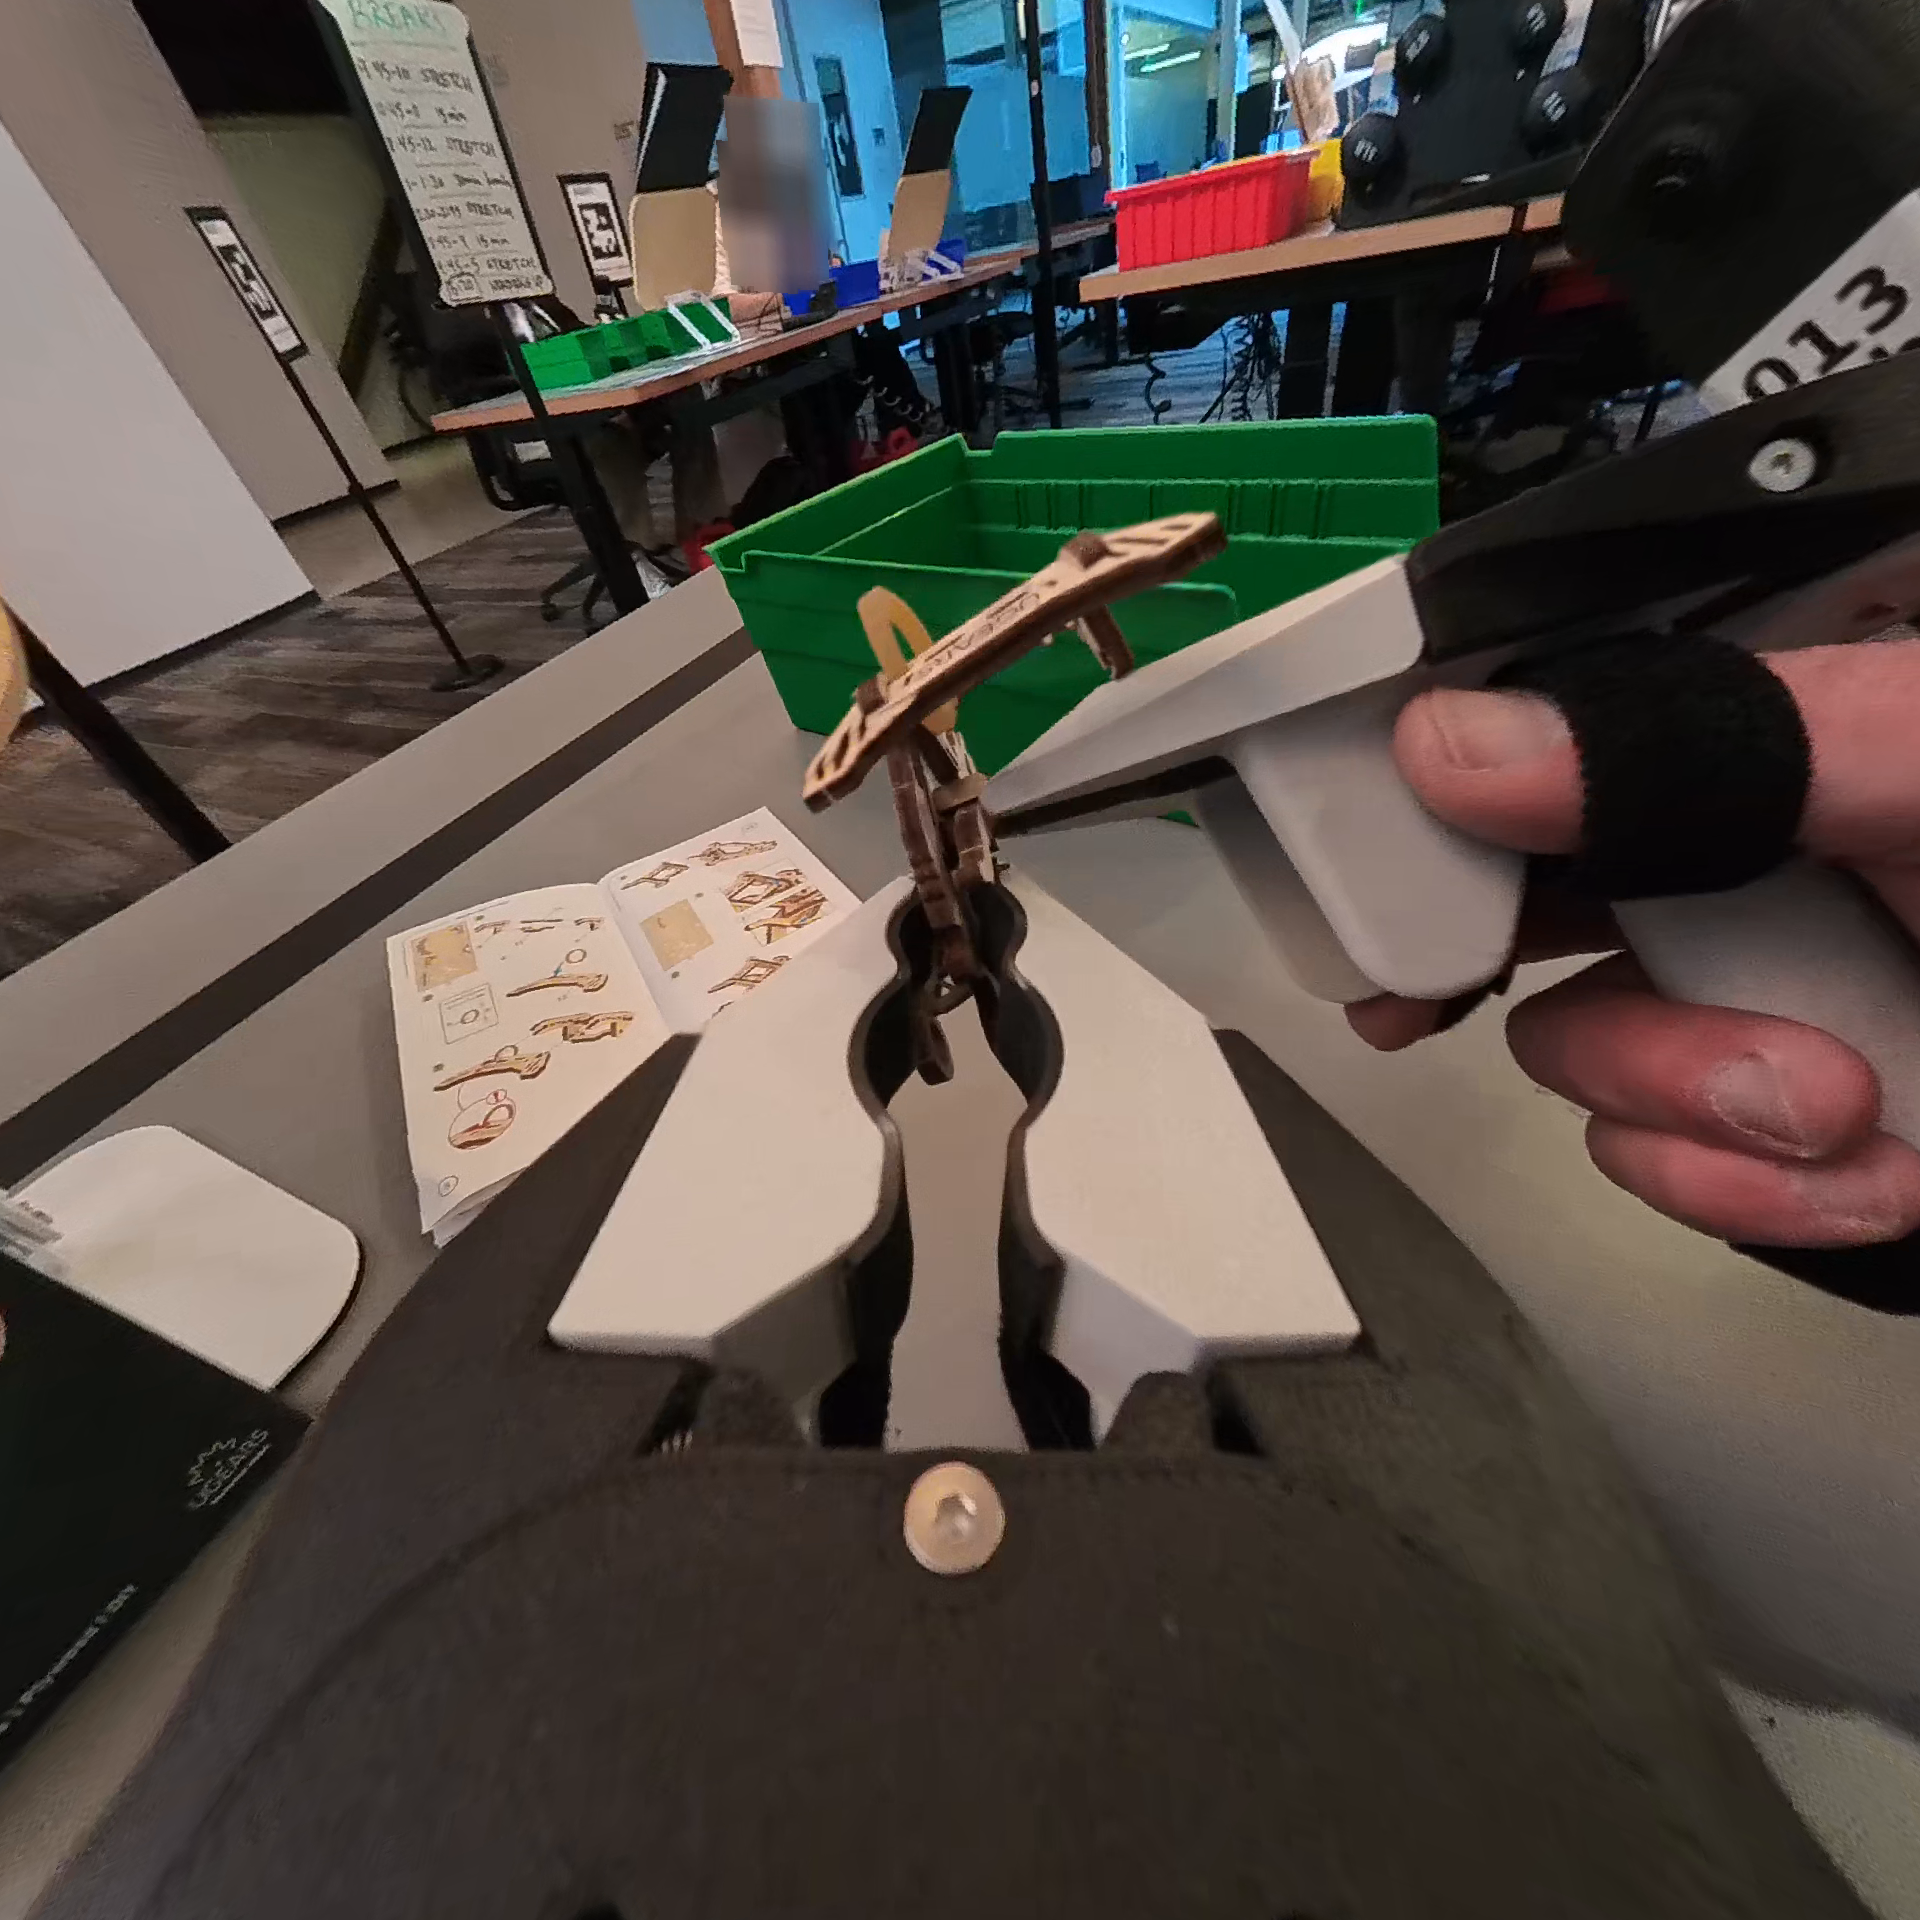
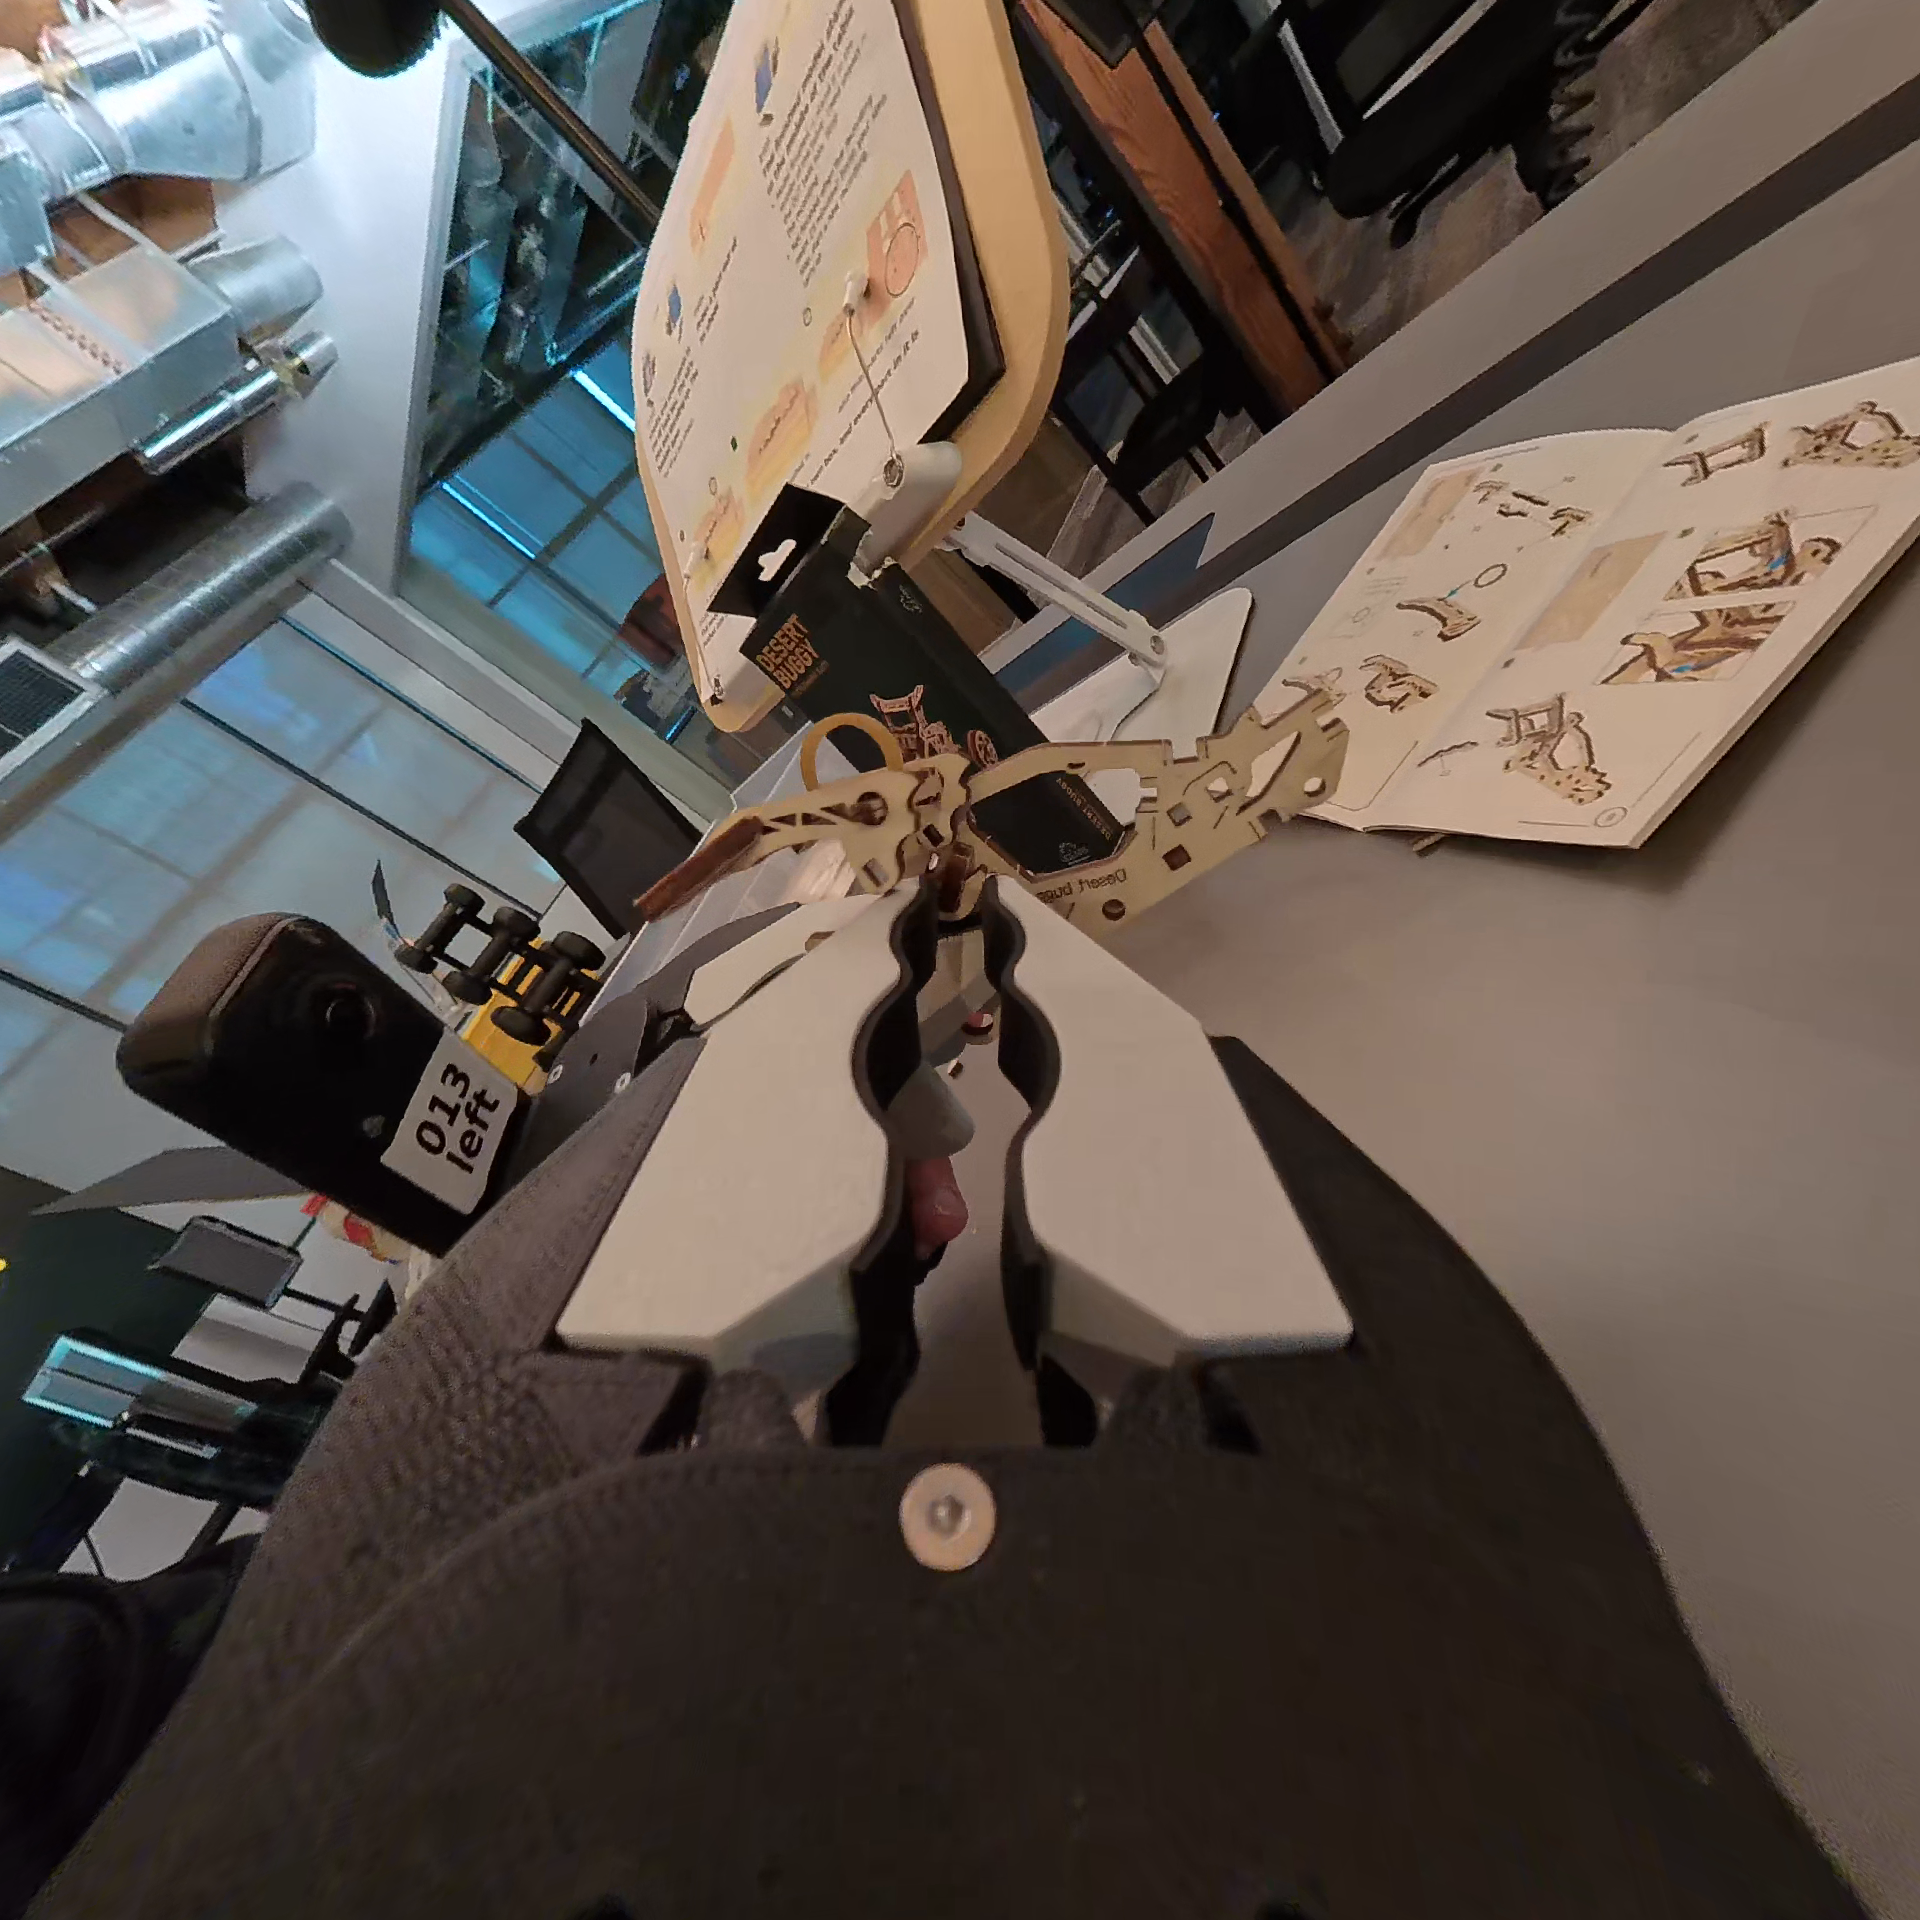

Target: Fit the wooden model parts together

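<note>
While both grippers pinch the wooden model [image 1: 940, 831] above the desk [image 1: 1195, 935], thin plywood is at risk. The left gripper [image 1: 951, 914] has its fingers closed on the lower pieces; the right gripper [image 2: 951, 904] has its fingers closed at the joint. Twisting or squeezing unevenly could snap a tab or pop the parts apart.

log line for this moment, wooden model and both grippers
left gripper: shut on wooden model | right gripper: shut on wooden model | model held above table | booklet open
</note>
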`<state>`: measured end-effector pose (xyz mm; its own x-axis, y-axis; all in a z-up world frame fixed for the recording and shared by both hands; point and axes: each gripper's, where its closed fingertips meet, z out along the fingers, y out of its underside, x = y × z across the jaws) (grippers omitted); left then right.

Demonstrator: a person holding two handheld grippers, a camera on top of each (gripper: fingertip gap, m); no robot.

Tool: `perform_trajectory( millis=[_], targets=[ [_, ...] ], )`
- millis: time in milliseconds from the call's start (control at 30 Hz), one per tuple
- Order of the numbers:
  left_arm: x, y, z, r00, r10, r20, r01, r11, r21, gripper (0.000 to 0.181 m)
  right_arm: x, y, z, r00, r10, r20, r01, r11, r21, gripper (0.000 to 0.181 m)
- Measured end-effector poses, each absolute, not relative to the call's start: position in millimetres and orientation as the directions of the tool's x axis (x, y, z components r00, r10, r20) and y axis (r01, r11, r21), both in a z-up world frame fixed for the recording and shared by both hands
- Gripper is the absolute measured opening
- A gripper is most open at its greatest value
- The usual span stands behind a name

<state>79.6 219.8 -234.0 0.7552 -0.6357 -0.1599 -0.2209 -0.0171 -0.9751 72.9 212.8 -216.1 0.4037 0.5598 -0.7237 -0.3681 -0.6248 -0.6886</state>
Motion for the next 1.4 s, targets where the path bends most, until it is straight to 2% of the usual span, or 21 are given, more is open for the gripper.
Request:
perform_trajectory(
  millis=[633, 933, 1000, 1067, 1233, 1300, 1400],
  targets=[
    [68, 229, -246, 0.780, -0.580, -0.235, -0.316, -0.042, -0.948, 0.005, 65, 220, -229, 0.400, 0.517, -0.757, -0.418, -0.632, -0.653, 0.000],
    [59, 233, -249, 0.808, -0.562, -0.177, -0.276, -0.094, -0.957, 0.005, 66, 217, -230, 0.399, 0.531, -0.748, -0.413, -0.624, -0.663, 0.000],
    [45, 240, -247, 0.824, -0.562, -0.079, -0.184, -0.134, -0.974, 0.005, 70, 216, -229, 0.400, 0.524, -0.752, -0.430, -0.617, -0.659, 0.000],
    [49, 237, -243, 0.808, -0.574, -0.135, -0.226, -0.089, -0.970, 0.005, 64, 214, -226, 0.400, 0.542, -0.739, -0.412, -0.614, -0.673, 0.000],
    [55, 234, -245, 0.793, -0.603, -0.091, -0.191, -0.104, -0.976, 0.005, 60, 216, -231, 0.372, 0.549, -0.748, -0.415, -0.622, -0.664, 0.000],
    [57, 233, -246, 0.790, -0.606, -0.095, -0.198, -0.106, -0.975, 0.005, 61, 219, -232, 0.375, 0.545, -0.750, -0.426, -0.617, -0.662, 0.008],
    [63, 231, -247, 0.781, -0.613, -0.119, -0.222, -0.095, -0.970, 0.005, 61, 221, -231, 0.372, 0.551, -0.747, -0.435, -0.607, -0.665, 0.010]
  ],
)
